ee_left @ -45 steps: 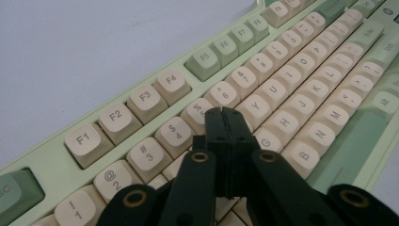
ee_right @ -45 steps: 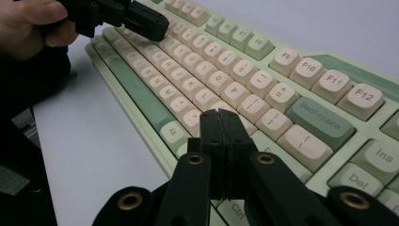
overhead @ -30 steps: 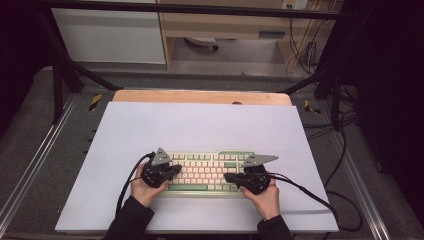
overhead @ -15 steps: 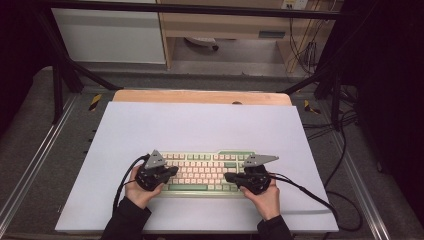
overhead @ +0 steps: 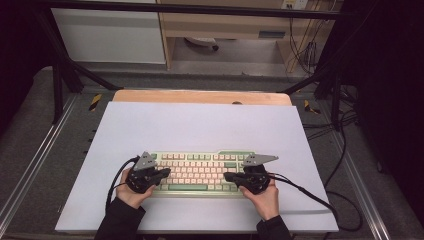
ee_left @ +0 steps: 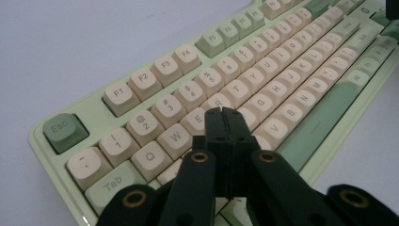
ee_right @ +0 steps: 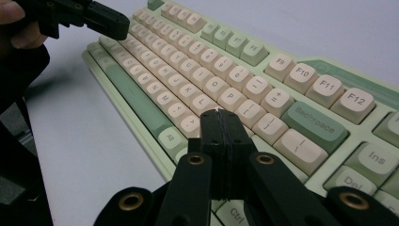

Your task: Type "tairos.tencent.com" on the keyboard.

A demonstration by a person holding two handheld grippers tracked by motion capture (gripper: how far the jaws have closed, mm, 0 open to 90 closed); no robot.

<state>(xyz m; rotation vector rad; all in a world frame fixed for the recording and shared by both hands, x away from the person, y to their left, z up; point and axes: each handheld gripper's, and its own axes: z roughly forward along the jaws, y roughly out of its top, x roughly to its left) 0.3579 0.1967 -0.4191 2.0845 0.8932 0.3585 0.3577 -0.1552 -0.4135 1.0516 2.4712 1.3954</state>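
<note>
Keyboard (overhead: 200, 173) lies flat near the bench's (overhead: 200, 125) front edge, centred. Your left gripper (ee_left: 224, 114) sits over its left end above the E and R keys, jaws pressed together on nothing; your right gripper (ee_right: 219, 115), likewise closed, sits over its right end.

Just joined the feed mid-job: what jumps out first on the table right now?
A pale green keyboard with cream keys lies at the near middle of the white table. Both grippers sit over it with jaws pressed together: the left gripper over its letter keys near E and R, the right gripper over the keys beside L and Backspace.
</note>
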